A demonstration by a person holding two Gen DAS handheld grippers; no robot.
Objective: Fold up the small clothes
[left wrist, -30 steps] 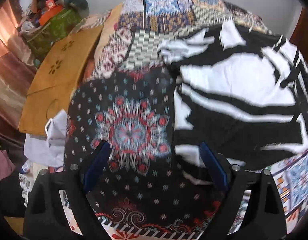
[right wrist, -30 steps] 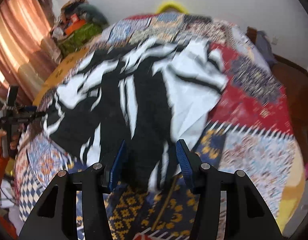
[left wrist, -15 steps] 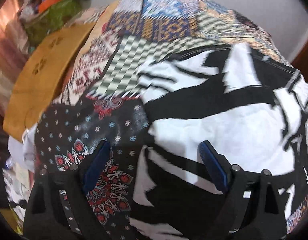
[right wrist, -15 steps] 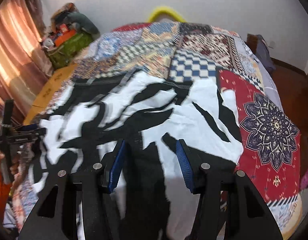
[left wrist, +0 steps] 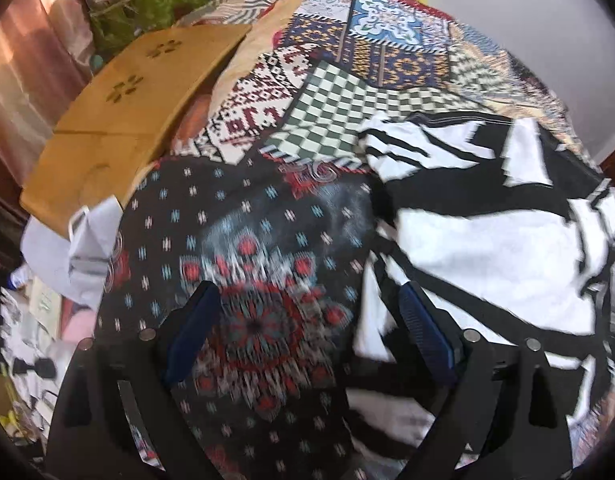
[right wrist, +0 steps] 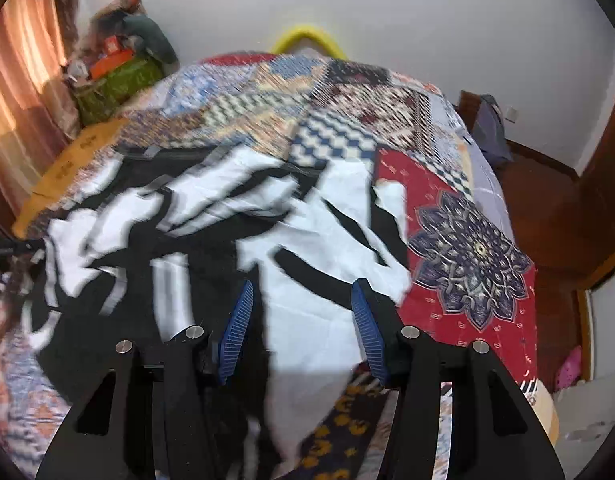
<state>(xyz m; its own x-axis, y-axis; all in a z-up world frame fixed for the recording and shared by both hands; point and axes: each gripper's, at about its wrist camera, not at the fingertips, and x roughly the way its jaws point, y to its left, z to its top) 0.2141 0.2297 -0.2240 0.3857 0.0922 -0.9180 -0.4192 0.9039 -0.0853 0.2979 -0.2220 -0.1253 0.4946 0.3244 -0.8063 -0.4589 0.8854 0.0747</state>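
We read no legible writing. Left gripper (left wrist: 307,328) spread wide, empty; right gripper (right wrist: 303,328) half-spread, empty, over black-and-white patterned cloth garment (right wrist: 307,240).

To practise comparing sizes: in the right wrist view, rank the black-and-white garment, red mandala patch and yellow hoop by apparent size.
1. black-and-white garment
2. red mandala patch
3. yellow hoop, though it lies farthest away, so its true size is unsure.

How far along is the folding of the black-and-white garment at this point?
Early. Done: the black-and-white garment lies spread on the patchwork bedspread; no neat fold shows. In hand: nothing. The left gripper is wide open over its edge, and the right gripper has a clear gap above the cloth. Left: gripping an edge and making every fold.
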